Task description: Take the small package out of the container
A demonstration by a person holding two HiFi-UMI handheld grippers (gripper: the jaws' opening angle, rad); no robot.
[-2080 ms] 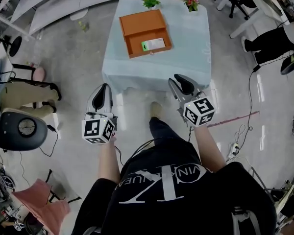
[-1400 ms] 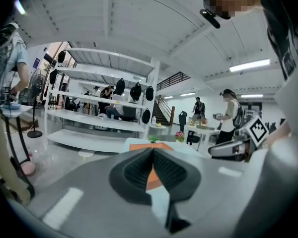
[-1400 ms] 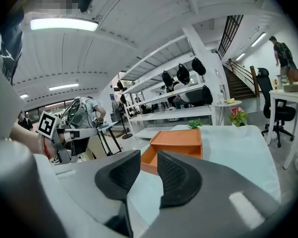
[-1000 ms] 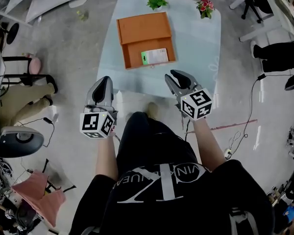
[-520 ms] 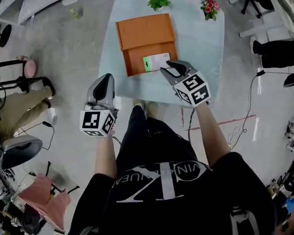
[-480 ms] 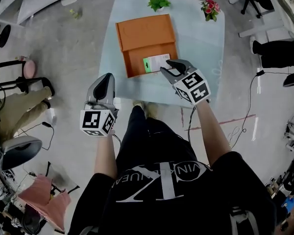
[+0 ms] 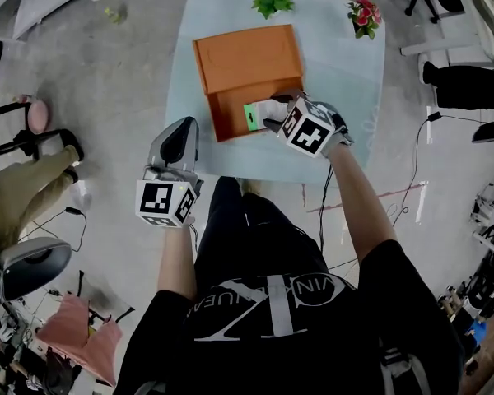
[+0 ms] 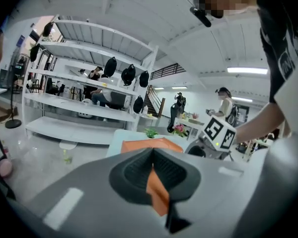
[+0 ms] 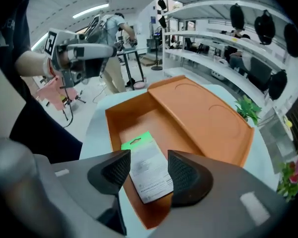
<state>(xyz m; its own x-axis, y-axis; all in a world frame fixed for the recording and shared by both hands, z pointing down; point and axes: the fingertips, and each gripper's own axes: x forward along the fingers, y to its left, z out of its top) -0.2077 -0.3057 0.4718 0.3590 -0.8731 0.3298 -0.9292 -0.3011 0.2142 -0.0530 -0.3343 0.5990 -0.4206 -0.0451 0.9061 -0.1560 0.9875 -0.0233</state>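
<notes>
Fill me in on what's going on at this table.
A person stands at the table with a two-jaw tool in each hand. The right tool points down into the open orange container. Its jaws have just been opening and stand apart over the small package, which lies flat on the container's floor, not gripped yet. The left tool is shut and empty, held off the table's near edge.

Orange container [image 7: 247, 60] on pale table [image 7: 350, 89], right claw [image 7: 273, 113] over small package [image 7: 253, 115] inside, jaws just opening, not gripping it
</notes>
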